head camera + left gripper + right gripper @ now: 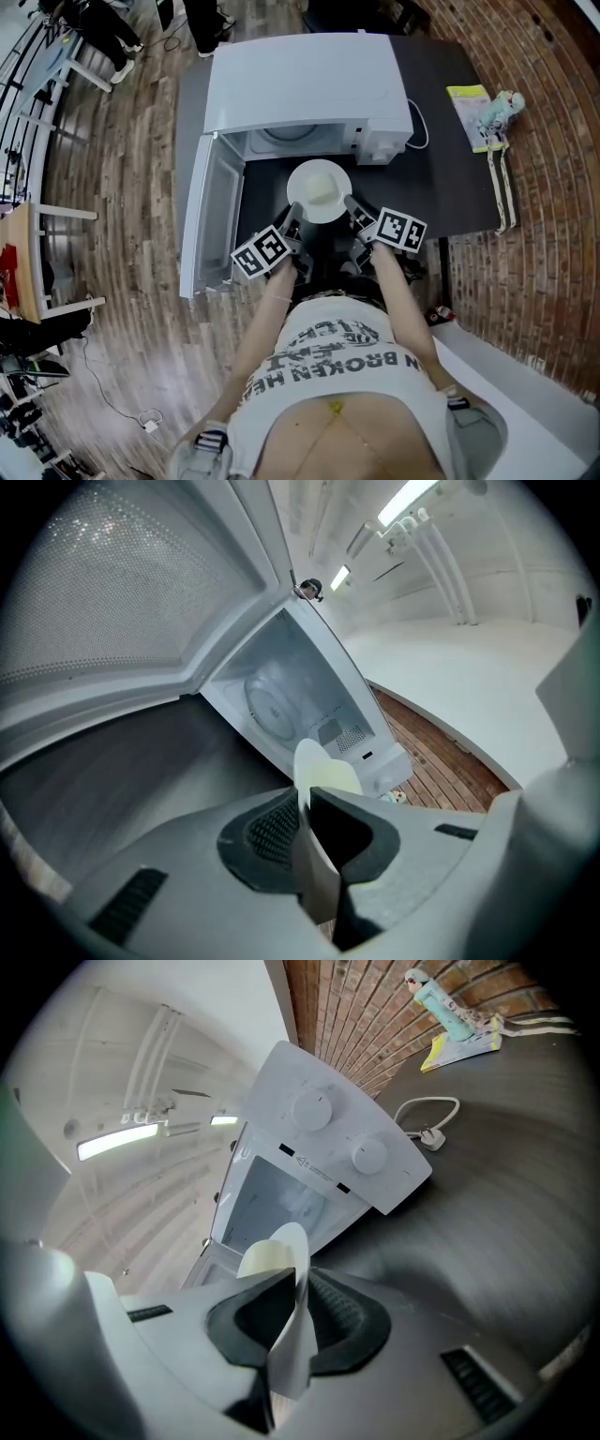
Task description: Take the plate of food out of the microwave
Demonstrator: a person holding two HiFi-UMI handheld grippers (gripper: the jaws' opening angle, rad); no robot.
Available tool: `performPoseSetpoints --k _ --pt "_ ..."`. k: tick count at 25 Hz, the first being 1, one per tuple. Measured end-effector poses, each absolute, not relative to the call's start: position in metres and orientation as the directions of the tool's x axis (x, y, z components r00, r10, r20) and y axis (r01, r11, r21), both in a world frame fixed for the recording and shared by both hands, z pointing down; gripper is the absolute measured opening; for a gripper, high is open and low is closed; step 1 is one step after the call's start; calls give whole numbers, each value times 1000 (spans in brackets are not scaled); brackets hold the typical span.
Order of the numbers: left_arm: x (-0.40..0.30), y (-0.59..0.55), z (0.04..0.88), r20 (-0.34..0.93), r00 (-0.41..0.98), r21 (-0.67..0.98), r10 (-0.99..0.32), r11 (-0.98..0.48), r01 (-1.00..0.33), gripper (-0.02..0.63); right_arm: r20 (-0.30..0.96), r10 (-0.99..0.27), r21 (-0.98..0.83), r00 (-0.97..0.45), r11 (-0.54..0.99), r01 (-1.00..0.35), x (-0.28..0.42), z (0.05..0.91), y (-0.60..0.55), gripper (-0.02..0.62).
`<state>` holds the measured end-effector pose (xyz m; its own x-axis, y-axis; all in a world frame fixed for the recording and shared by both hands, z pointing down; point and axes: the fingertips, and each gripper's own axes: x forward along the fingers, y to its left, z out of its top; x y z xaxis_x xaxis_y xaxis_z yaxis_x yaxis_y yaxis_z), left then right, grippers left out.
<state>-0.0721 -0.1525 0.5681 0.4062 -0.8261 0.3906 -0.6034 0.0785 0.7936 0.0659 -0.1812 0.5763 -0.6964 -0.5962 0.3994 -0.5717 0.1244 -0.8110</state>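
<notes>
Mid-frame, my left gripper (294, 213) and right gripper (351, 202) each clamp opposite rims of the round white plate (319, 178), which holds pale yellowish food.

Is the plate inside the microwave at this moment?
No, in the head view the plate is wholly outside the cavity, in front of the open microwave.

Found door (211, 220) swung wide at left of microwave (309, 89), walling off that side. Noted plate (319, 190) just before microwave's mouth, clamped at either rim by left gripper (294, 210) and right gripper (350, 202), filling the approach. Logged bare table (459, 192) right of microwave; cord (431, 1136) trailing beside its right wall, booklet (467, 105) farther right.
</notes>
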Motion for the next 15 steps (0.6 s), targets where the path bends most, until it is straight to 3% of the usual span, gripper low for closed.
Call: performPoseSetpoints --k 15 --pt "-41 -107 568 401 342 787 -850 129 -603 46 406 -534 -814 -742 159 -559 94 578 -147 40"
